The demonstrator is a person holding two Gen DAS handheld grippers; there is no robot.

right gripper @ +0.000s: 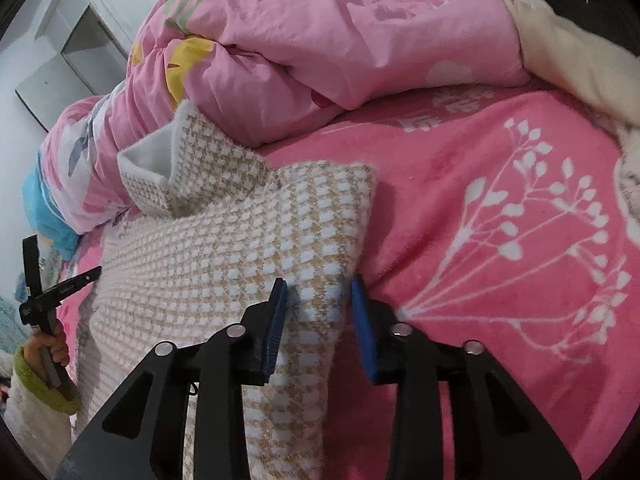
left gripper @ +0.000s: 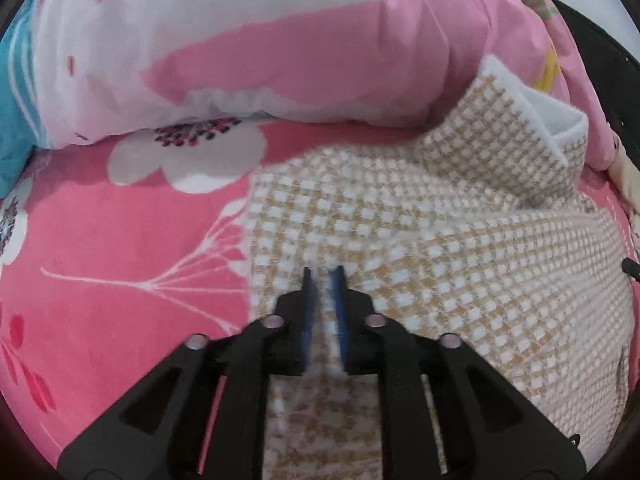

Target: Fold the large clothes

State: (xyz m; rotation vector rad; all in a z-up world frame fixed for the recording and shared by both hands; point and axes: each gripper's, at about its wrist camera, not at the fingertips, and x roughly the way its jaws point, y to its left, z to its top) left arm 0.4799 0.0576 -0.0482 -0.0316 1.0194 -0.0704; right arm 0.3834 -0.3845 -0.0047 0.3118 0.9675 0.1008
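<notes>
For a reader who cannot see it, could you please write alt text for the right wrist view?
The right gripper straddles the edge of a tan-and-white checked sweater lying on a pink flowered bedsheet. A rumpled pink quilt lies behind.

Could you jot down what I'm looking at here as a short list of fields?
place: a bed with a pink flowered sheet
garment: tan and white checked sweater, lying flat, collar turned up
behind it: a bunched pink duvet
left tool: narrow gap, a fold of sweater between the pads
right tool: straddling the sweater's edge, pads not pressing
person: a hand with a green cuff, holding the other tool
</notes>
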